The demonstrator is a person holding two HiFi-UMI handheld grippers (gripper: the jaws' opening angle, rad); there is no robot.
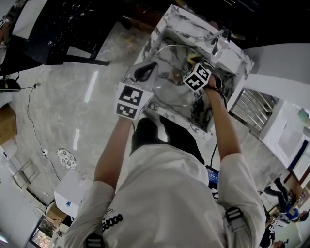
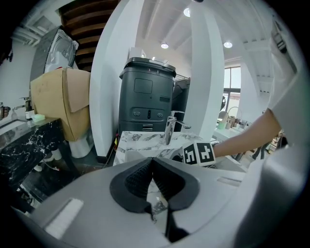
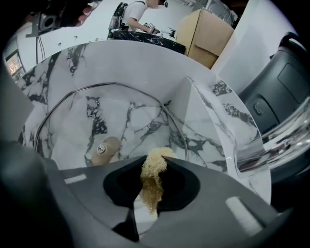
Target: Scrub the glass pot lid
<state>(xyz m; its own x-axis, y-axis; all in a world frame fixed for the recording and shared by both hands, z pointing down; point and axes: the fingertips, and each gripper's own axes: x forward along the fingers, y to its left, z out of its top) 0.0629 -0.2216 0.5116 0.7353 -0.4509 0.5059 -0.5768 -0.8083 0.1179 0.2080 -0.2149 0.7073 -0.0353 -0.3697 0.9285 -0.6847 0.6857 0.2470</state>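
Observation:
The glass pot lid stands tilted in the marble sink, its underside toward the right gripper view. Its steel rim arcs round it, and the tan knob shows through the glass with a screw at its centre. My left gripper is shut on the lid's left edge; in the left gripper view its jaws meet over a thin strip of glass and rim. My right gripper is shut on a pale yellow fibrous scrubber, held close to the glass just right of the knob.
A chrome faucet stands on the sink's far rim. Behind the sink are a dark bin and a cardboard box. A black table stands on the shiny floor to the left. A person works at a far counter.

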